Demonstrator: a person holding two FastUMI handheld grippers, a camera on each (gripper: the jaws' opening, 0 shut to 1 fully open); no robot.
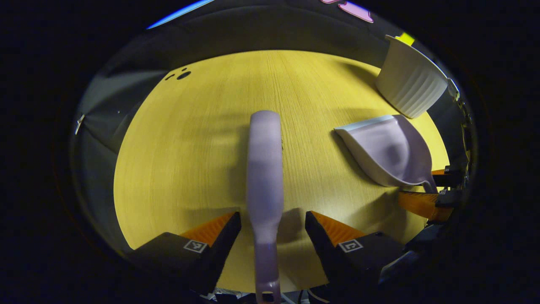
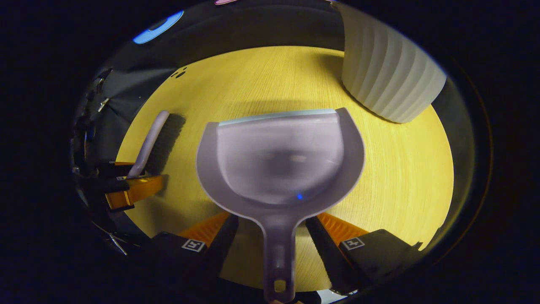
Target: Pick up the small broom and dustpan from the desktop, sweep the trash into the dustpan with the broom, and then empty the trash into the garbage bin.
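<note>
Your left gripper (image 1: 273, 219) stands open astride the broom (image 1: 265, 169) handle and your right gripper (image 2: 272, 223) open astride the dustpan (image 2: 280, 158) handle, both lying on the counter (image 1: 190, 147) near the bin (image 2: 386, 80), positioned for straight handle grasps.

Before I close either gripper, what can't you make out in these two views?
- Trash: the dark specks far across the table in the left gripper view are too small to identify.
- Bin inside: hidden by its own wall in both views.
- Broom bristles: hidden under its back, left gripper view.
- Dustpan handle end: cut off by the bottom edge, right gripper view.
</note>
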